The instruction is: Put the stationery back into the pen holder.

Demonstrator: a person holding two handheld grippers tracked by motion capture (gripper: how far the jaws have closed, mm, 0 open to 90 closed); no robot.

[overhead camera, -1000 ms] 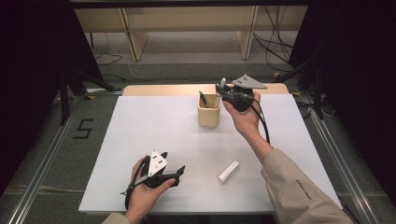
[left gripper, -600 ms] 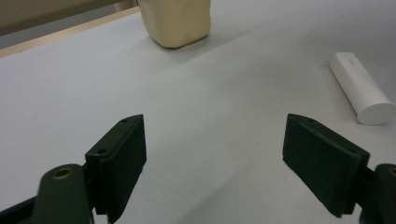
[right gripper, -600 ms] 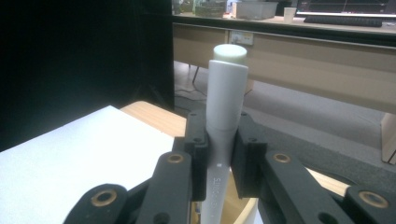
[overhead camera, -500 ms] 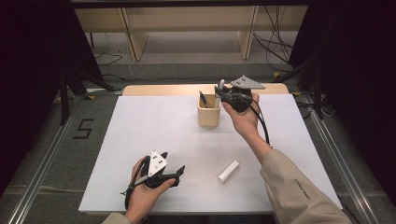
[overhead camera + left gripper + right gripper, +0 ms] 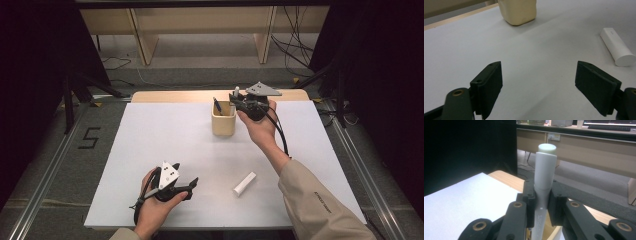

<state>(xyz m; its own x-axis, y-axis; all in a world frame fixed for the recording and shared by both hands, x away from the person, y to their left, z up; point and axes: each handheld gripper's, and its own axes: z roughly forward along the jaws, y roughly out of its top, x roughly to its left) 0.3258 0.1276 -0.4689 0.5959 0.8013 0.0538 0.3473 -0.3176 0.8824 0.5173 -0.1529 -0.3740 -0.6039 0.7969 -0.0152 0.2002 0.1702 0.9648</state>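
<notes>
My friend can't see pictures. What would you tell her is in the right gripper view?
Two black gripper jaws are shut on a white marker, which stands upright with its capped end on top. Below and to the left lies the white table top with its wooden edge, and behind are a dark curtain and a long wooden desk.

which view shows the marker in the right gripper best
The right gripper view: the grey marker stands upright, close up, clamped between the jaws of the right gripper, cap on top. The high view shows just its small tip beside the beige cup.
</notes>
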